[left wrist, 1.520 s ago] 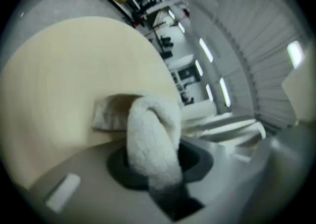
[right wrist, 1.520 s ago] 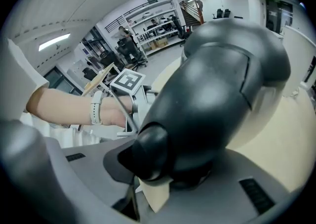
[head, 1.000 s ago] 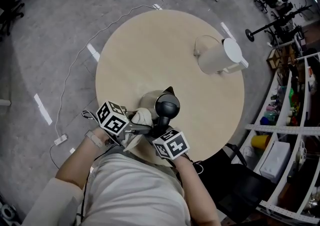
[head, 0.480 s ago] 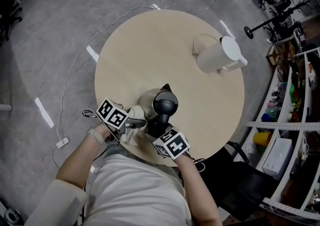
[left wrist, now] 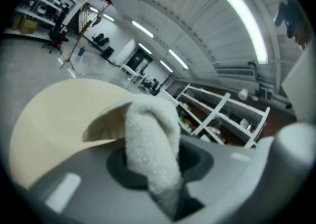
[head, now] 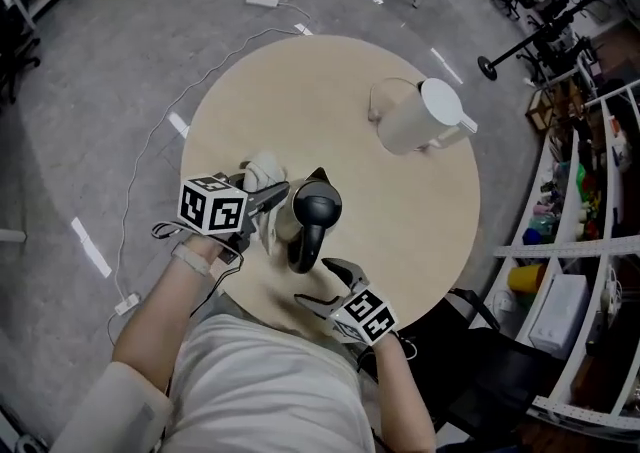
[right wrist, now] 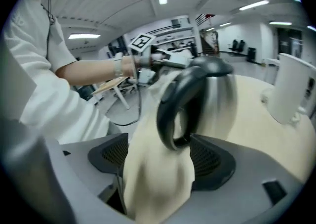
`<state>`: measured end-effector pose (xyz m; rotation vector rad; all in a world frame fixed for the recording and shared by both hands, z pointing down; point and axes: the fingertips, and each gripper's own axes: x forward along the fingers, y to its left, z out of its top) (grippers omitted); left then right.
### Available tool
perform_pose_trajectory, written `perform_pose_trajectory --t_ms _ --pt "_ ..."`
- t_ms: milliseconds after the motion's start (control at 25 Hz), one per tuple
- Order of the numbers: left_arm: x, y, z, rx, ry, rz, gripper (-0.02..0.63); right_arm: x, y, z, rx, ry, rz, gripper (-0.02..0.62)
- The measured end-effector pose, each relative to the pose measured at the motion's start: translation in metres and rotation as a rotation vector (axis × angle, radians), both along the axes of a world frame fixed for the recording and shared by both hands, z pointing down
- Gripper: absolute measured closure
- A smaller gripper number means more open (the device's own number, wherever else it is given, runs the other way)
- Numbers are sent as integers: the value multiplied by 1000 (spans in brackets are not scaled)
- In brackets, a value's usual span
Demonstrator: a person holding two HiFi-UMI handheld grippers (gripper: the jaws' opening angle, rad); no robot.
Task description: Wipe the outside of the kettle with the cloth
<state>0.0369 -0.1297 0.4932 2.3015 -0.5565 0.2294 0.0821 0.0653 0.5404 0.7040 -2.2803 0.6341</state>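
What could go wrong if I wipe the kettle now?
The right tongs have just been opening, and the handle ahead of them is not gripped, so the kettle stands free. A push from the cloth in the left tongs might slide or tip it, and the table edge is near.

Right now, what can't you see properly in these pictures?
- Whether the cloth touches the kettle: head view, too small to tell.
- The kettle's metal side: right gripper view, blurred.
- The white jug's far part: right gripper view, cut off by the picture's edge.
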Motion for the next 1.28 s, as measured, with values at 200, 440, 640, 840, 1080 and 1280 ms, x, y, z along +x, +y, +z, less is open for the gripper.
perform_pose_trajectory --t_ms 200,440,640,840,1080,1280 --pt "42 -13 -9 -44 19 178 488 -57 12 -13 -84 -57 -186 198" --pt "103 27 -7 29 -69 412 488 -96 44 -36 -86 -101 -347 198" --pt "36 35 -24 34 -142 190 488 -13 15 -125 271 13 -256 198" --pt "-21 103 3 -19 -286 16 486 28 -30 -52 369 505 -599 196" --pt "-50 127 4 -117 -174 -234 486 2 -33 -35 239 435 -783 156" --pt "-35 125 -50 15 -135 -241 486 -9 -29 -35 120 505 -482 155"
